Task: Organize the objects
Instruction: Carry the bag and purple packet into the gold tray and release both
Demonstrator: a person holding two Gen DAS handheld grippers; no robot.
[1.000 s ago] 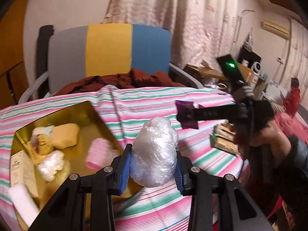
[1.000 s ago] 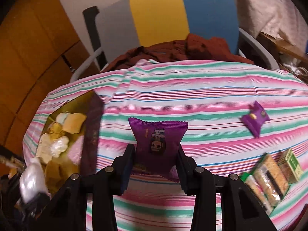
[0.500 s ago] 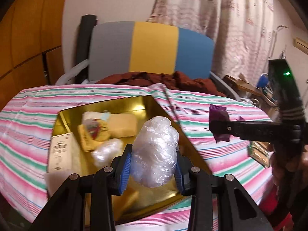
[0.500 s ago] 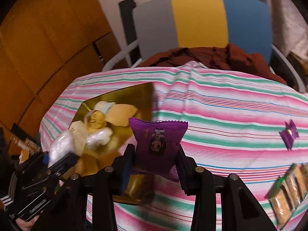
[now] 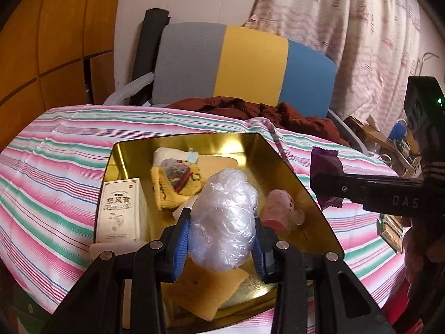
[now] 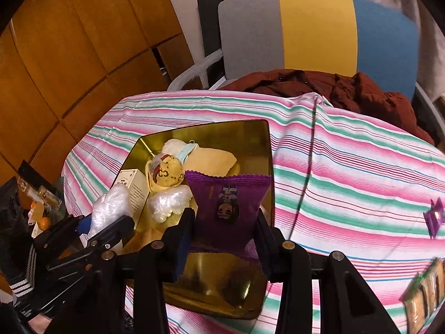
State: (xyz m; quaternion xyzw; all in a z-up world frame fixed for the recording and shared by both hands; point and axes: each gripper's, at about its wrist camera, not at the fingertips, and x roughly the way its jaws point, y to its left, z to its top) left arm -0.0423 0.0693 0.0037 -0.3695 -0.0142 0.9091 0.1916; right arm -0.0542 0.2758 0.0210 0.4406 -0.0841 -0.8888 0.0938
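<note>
Meanwhile, left gripper (image 5: 222, 239) grips plastic wad (image 5: 225, 220), right gripper (image 6: 225, 233) purple packet (image 6: 226, 206), above cluttered gold tray (image 5: 281, 164).

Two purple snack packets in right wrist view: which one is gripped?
The larger purple packet standing upright between the right gripper fingers, over the gold tray. The small purple packet lies loose on the striped tablecloth, far right.

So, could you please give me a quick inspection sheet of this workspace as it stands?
Surface: striped cloth over a table.
Job's things: gold tray holding a white box, yellow pouch, pink item and a plastic wad; purple packet and cracker packs lie loose on the cloth.
Clutter: nothing seen.
Grippers: left gripper shut on a plastic bundle; right gripper shut on a purple pack; both over the tray.
Cables: nothing seen.
Surroundings: chair with brown garment, curtain.
</note>
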